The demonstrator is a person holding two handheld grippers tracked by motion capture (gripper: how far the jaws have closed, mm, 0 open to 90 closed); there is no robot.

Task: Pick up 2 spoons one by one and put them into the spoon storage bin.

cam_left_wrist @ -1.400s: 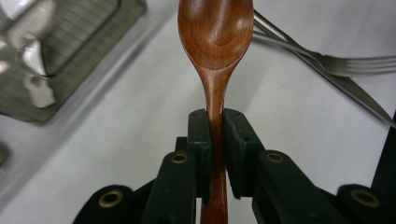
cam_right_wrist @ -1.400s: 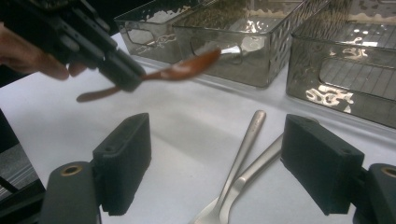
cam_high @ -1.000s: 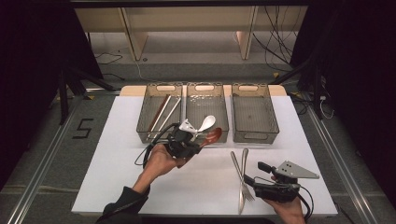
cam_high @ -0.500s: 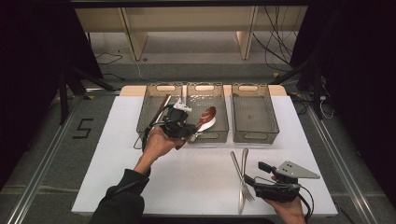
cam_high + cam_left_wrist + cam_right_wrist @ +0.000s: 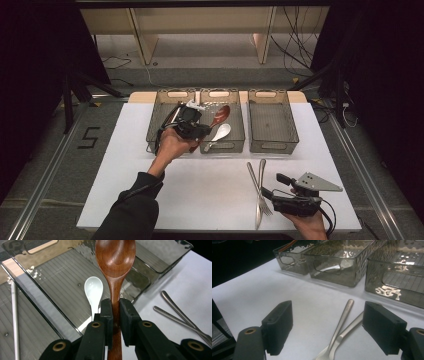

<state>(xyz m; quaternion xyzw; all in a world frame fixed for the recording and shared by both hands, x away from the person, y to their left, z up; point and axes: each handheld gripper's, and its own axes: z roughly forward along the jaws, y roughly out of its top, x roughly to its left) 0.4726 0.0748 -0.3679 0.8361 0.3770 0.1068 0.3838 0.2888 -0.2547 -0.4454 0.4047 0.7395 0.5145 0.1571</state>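
My left gripper (image 5: pixel 204 129) (image 5: pixel 115 308) is shut on the handle of a brown wooden spoon (image 5: pixel 115 260) (image 5: pixel 221 114). It holds the spoon's bowl above the middle bin (image 5: pixel 239 131) (image 5: pixel 62 277). A white ceramic spoon (image 5: pixel 221 133) (image 5: pixel 93 287) lies on that bin's floor, just under and beside the wooden one. My right gripper (image 5: pixel 272 186) (image 5: pixel 328 315) rests low at the table's front right, open. Two metal utensils (image 5: pixel 259 185) (image 5: pixel 342 322) lie on the white table between and ahead of its pads (image 5: pixel 278 322), untouched.
Three smoky plastic bins stand in a row at the back of the table. The left bin (image 5: pixel 159 112) (image 5: pixel 292 261) holds long thin sticks; the right bin (image 5: pixel 272 120) (image 5: pixel 397 282) looks empty. White tabletop (image 5: pixel 200 185) stretches between the bins and the front edge.
The left hand has carried the wooden spoon away from the bins' front edge, up and back over the middle bin. The right gripper has stayed put.
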